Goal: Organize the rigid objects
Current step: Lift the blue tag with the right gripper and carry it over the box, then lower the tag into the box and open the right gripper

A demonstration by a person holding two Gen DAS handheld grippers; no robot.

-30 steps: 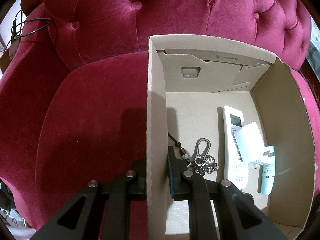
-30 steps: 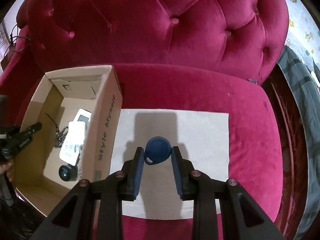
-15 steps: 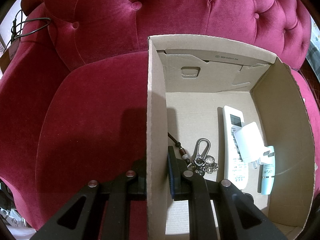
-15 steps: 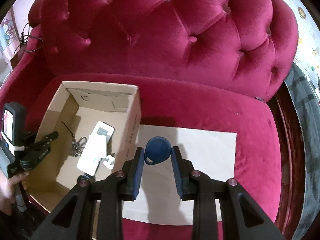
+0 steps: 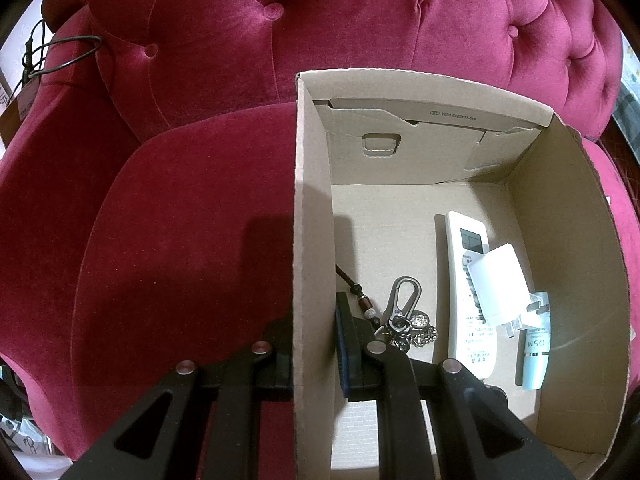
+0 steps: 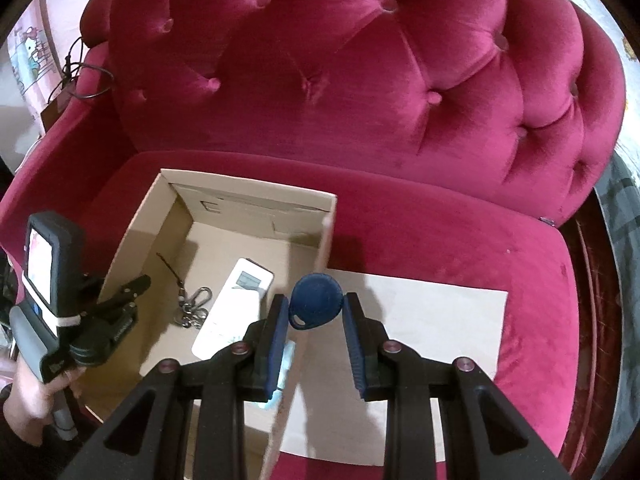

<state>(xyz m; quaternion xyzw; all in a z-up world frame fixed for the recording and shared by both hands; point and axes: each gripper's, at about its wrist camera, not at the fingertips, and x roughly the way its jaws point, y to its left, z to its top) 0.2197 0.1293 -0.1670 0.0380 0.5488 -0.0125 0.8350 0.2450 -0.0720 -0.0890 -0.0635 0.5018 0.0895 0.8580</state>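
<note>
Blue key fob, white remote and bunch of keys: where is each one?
blue key fob [image 6: 316, 298], right wrist view, middle of its round body.
white remote [image 5: 469, 268], left wrist view, just below its screen.
bunch of keys [image 5: 404, 312], left wrist view, lower end of its silver clip.

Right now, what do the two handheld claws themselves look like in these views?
Both are matte black plastic with forked, triangular-cutout arms and round silver rivets at the joints. The right claw has dark blue pads on the inner faces of its fingers; the left claw shows one the same. From the right wrist view, the left unit carries a small lit screen on a black-and-grey handle, with a white band.
</note>
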